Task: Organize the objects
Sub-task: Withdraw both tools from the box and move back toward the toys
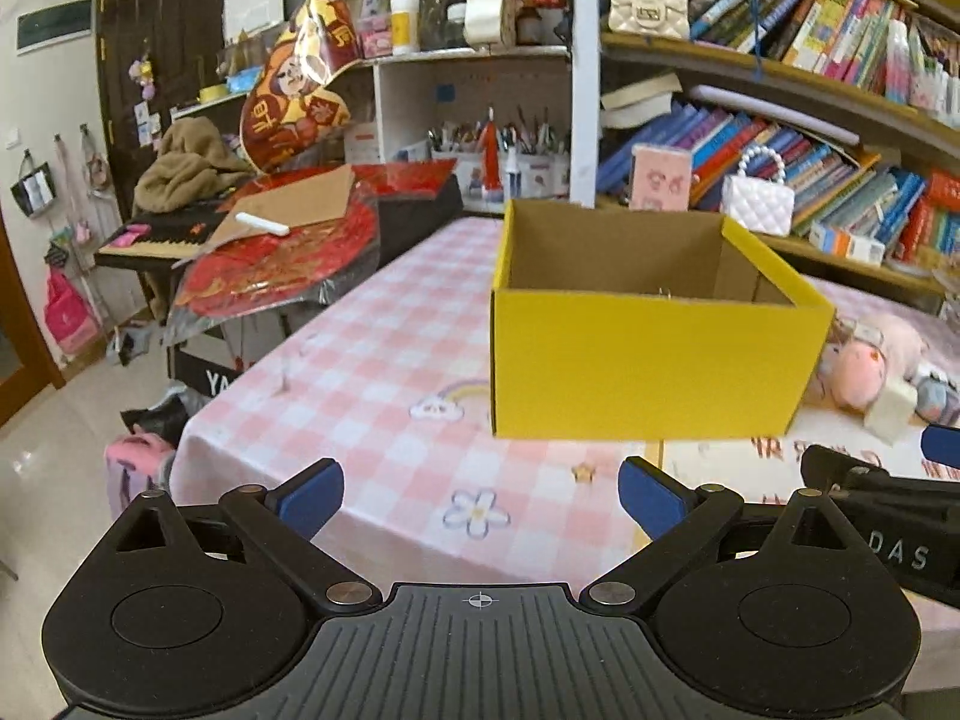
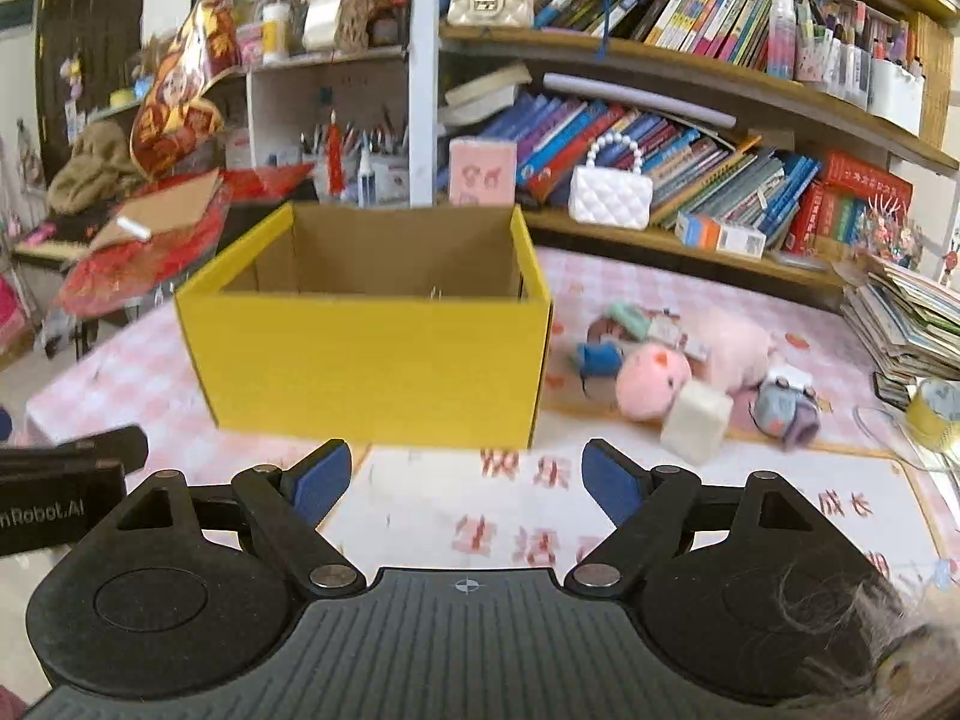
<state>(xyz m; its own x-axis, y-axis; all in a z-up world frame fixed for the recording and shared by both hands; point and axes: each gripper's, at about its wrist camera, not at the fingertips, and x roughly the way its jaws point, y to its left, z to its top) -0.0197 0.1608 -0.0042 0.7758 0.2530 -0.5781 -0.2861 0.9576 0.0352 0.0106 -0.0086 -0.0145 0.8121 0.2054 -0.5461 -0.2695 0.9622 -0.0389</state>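
An open yellow cardboard box point(image 1: 648, 360) point(image 2: 372, 366) stands on the pink checked tablecloth point(image 1: 360, 360); most of its inside is hidden by the near wall. To its right lie a pink plush pig point(image 2: 654, 378), a white block point(image 2: 696, 420), a small grey-blue plush point(image 2: 786, 414) and other small soft toys point(image 2: 600, 357). My left gripper point(image 1: 480, 495) stands open with nothing between its blue pads, short of the box's front left. My right gripper point(image 2: 465, 480) is open too, empty, just in front of the box's near wall.
Bookshelves point(image 2: 690, 138) packed with books run behind the table, with a white quilted handbag point(image 2: 609, 192). A stack of papers point(image 2: 906, 324) and a tape roll point(image 2: 936, 411) sit at the right edge. A piano with red decorations point(image 1: 270, 252) stands left of the table.
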